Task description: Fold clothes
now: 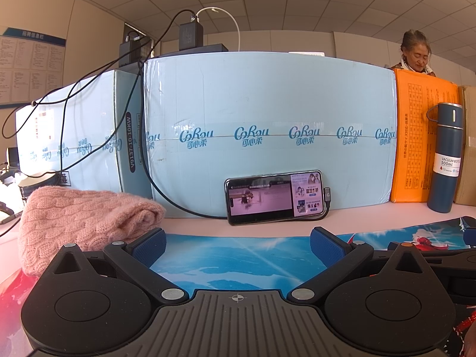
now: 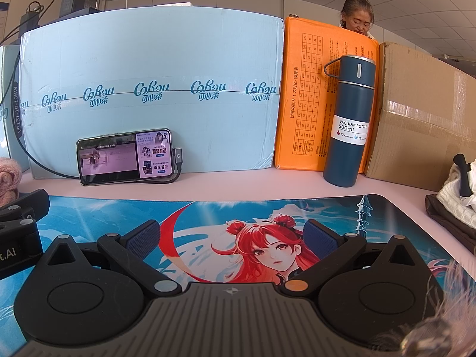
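Observation:
A folded pink cable-knit sweater (image 1: 80, 223) lies on the table left of my left gripper (image 1: 238, 245), which stands open over the blue printed mat (image 1: 238, 267) with nothing between its fingers. The sweater's edge (image 2: 9, 178) shows at the far left in the right wrist view. My right gripper (image 2: 233, 238) is open too, low over the mat's anime picture (image 2: 267, 247), holding nothing. A pile of white and dark clothes (image 2: 458, 205) sits at the right edge of the table. The left gripper's body (image 2: 20, 229) shows at the left of the right wrist view.
Light blue cartons (image 1: 267, 134), an orange box (image 2: 324, 104) and a brown carton (image 2: 422, 113) wall off the back of the table. A phone (image 1: 273, 196) on a cable leans on the blue carton. A blue vacuum bottle (image 2: 348, 122) stands by the orange box. A person (image 2: 357, 15) is behind the boxes.

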Action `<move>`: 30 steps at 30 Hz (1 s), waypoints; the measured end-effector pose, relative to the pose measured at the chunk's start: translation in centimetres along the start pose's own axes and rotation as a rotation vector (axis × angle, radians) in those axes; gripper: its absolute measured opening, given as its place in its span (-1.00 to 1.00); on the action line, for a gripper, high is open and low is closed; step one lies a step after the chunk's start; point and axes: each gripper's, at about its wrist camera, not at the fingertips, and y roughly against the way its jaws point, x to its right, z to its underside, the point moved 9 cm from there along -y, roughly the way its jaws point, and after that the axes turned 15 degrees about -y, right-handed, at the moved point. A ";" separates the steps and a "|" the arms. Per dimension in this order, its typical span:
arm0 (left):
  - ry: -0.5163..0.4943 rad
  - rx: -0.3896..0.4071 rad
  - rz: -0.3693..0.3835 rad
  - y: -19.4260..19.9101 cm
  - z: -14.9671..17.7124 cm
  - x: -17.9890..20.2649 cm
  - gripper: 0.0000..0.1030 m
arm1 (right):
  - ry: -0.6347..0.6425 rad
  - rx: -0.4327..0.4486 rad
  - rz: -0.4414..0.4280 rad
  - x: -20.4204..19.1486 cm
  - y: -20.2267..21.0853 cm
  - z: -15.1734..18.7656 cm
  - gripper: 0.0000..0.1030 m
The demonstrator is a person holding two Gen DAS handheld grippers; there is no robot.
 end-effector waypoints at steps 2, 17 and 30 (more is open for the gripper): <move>0.000 0.000 0.000 0.0 0.0 0.0 1.00 | 0.000 0.000 0.000 0.0 0.0 0.0 1.00; 0.006 -0.003 -0.001 0.0 0.0 -0.1 1.00 | -0.009 -0.002 0.000 0.1 0.0 -0.1 1.00; 0.119 0.032 -0.006 0.4 -1.1 -4.9 1.00 | -0.058 0.024 -0.086 -2.5 2.3 -0.4 1.00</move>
